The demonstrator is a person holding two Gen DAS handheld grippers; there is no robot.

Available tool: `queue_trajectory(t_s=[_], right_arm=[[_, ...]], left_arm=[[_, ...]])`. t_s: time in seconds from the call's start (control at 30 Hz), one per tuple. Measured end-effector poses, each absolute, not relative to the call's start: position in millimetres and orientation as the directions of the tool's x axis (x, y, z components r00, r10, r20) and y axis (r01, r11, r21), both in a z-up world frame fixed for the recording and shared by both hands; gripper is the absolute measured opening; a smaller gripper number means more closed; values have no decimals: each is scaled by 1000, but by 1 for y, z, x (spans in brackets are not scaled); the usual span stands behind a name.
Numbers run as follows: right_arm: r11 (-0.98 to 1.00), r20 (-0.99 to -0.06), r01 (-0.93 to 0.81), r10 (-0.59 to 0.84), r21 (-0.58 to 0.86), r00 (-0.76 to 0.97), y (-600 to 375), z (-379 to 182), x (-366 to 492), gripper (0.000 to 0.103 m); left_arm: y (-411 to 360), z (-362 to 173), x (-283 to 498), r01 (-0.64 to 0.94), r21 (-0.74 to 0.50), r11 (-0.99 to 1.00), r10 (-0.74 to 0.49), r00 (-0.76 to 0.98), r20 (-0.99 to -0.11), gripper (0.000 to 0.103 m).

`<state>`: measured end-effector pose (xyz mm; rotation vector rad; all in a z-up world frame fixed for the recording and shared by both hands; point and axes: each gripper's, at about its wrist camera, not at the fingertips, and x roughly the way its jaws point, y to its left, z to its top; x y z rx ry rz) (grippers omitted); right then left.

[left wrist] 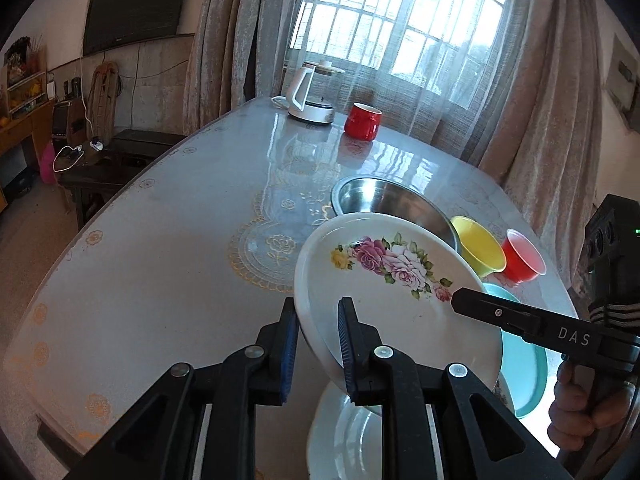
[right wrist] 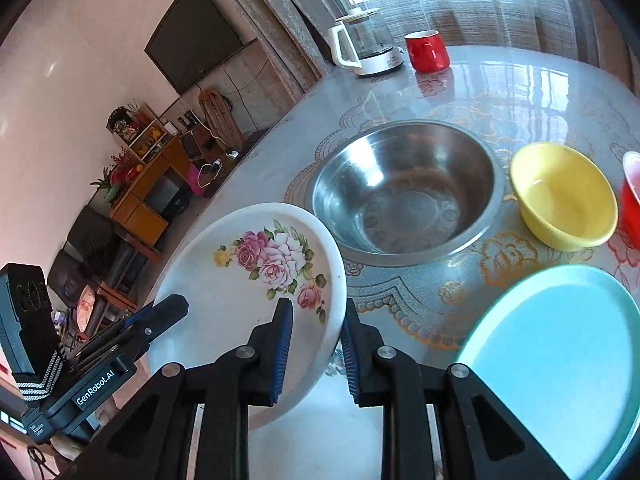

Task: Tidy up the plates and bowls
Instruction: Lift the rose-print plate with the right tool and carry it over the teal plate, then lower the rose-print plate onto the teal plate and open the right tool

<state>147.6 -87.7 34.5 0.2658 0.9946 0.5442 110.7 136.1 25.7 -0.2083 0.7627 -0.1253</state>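
A white plate with a rose print (left wrist: 384,280) (right wrist: 248,280) is held tilted above the table. My left gripper (left wrist: 318,344) straddles its left rim, jaws close on both sides of it. My right gripper (right wrist: 316,344) straddles its right rim the same way; whether either one squeezes the rim is not clear. Another white plate (left wrist: 344,440) lies under it. A teal plate (right wrist: 560,360) (left wrist: 528,368) lies to the right. A steel bowl (right wrist: 404,192) (left wrist: 384,200), a yellow bowl (right wrist: 564,196) (left wrist: 480,248) and a red bowl (left wrist: 522,256) (right wrist: 632,196) stand beyond.
A white kettle (left wrist: 312,96) (right wrist: 364,48) and a red mug (left wrist: 362,120) (right wrist: 428,50) stand at the table's far edge by the curtains. The table's left edge (left wrist: 120,208) drops to a dark bench and floor.
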Motion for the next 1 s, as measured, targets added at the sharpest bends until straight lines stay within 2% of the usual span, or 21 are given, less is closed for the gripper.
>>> queue_trajectory(t_s=[0.2,0.43,0.7,1.0], right_arm=[[862,-708,-215,501,459,498,-154,40,124,24],[882,-710,-78,424,464,562,-228,35,104,24],[888,-748,51,353,457,562,-276,8,104,24],[892,-774,81,337,445,536,-283,-15,108,24]], left_arm=[[74,30,111,165,-228,959,-278,681,-677,19],[-2,32,114,298,-166,940,-326,642,-694,21],[-55,11,130,363,-112,925,-315,568,-760,21],[-69,-12,141,359,-61,931,-251,512,-821,21]])
